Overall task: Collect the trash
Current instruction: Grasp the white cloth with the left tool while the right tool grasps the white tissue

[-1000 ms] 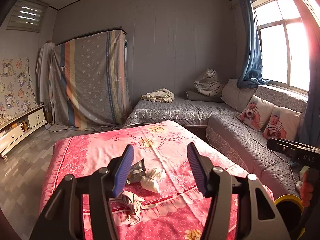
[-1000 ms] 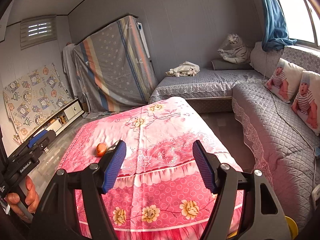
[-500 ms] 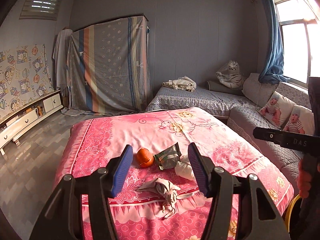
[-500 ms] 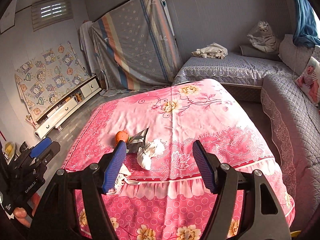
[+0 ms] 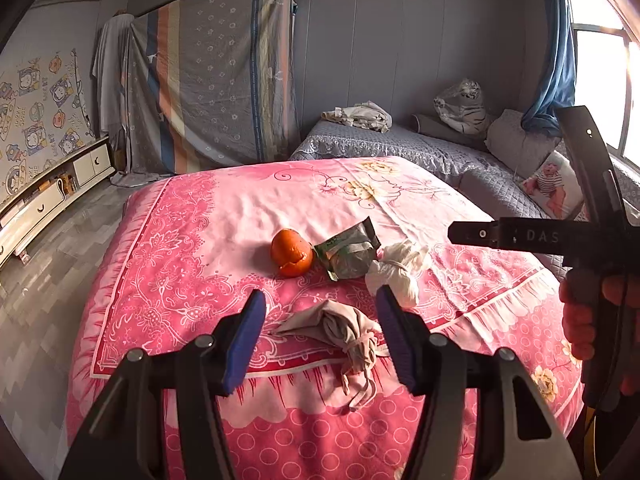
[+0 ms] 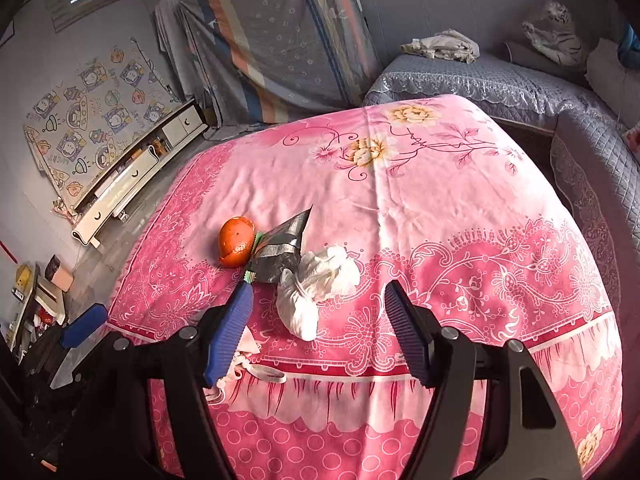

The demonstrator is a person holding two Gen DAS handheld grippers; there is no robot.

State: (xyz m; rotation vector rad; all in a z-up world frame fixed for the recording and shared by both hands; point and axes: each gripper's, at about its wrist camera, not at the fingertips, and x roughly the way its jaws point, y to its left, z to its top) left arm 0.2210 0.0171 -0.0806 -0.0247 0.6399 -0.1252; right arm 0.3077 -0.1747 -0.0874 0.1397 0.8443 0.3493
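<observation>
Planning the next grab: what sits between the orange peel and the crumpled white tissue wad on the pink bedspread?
A crumpled silver-green foil wrapper lies between orange peel and white tissue wad, touching both; clearest in the right wrist view.

A pink floral bedspread is carrying an orange peel, a grey-green wrapper, a white tissue wad and a beige cloth; blue pads are lining the hand-held gripper.
</observation>
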